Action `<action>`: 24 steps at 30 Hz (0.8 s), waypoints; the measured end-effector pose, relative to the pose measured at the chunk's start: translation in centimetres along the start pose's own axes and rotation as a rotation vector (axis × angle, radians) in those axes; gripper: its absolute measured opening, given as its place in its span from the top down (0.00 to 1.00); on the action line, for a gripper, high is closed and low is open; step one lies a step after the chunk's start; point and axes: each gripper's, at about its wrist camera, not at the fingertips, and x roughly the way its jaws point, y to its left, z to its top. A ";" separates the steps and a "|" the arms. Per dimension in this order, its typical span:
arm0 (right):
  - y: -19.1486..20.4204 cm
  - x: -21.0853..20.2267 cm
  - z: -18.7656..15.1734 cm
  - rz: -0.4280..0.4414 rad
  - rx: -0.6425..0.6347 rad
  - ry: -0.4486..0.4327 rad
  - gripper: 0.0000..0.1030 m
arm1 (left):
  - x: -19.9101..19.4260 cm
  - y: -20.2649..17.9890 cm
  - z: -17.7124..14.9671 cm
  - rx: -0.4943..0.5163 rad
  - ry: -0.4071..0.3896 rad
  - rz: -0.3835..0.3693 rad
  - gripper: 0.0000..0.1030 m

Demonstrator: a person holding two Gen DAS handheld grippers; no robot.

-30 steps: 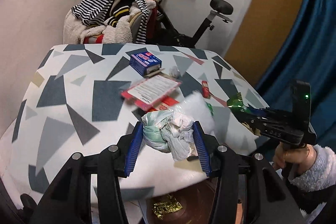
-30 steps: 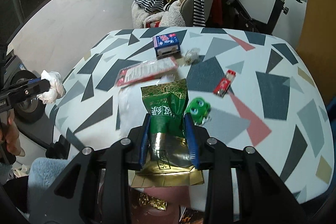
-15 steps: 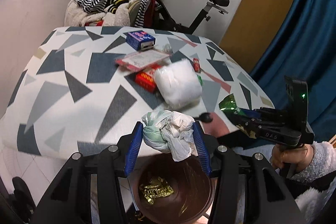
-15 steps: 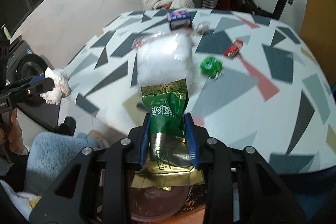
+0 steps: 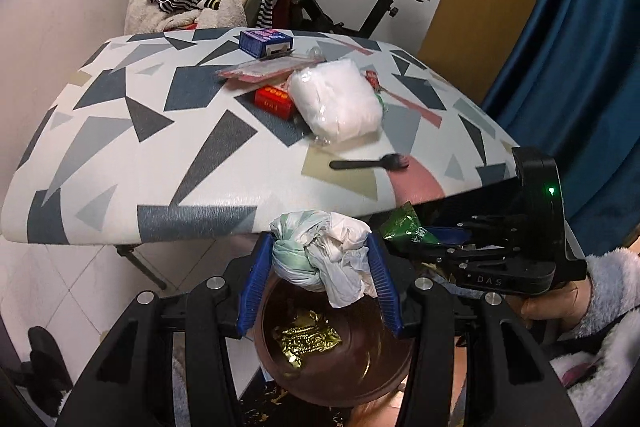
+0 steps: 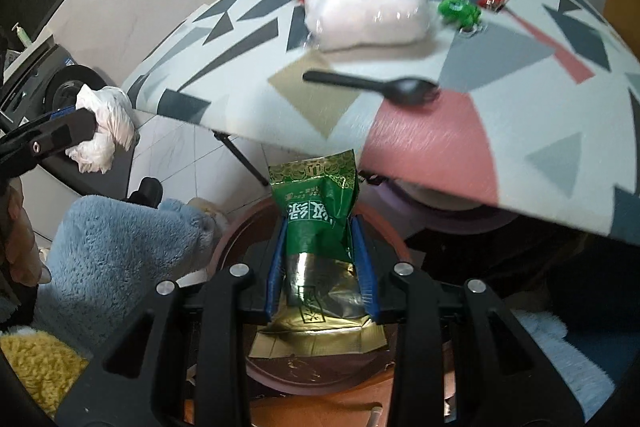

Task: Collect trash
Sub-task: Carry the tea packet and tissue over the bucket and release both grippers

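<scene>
My left jaws (image 5: 320,263) are clamped on a crumpled tissue wad (image 5: 322,255) above the brown bin (image 5: 360,367); my right jaws (image 6: 320,259) pinch a green-and-gold wrapper (image 6: 316,211) over the bin too. The wrapper's long axis runs along the jaws, green end pointing forward toward the counter (image 6: 440,147) edge — released carelessly, it could flutter past the rim.

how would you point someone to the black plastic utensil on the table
Start at the table with the grey, navy and pink triangle pattern. Near its front edge, just in front of the big white plastic-wrapped bundle, lies a black plastic utensil, flat, with its head by the pink patch. It is the only all-black, long thin item there; its neighbours are boxes, packets and wrappers.
</scene>
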 end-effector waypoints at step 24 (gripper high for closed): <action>1.1 3.6 -2.9 -0.075 -0.058 0.054 0.60 | 1.0 -0.2 -2.1 -0.015 0.021 -0.019 0.54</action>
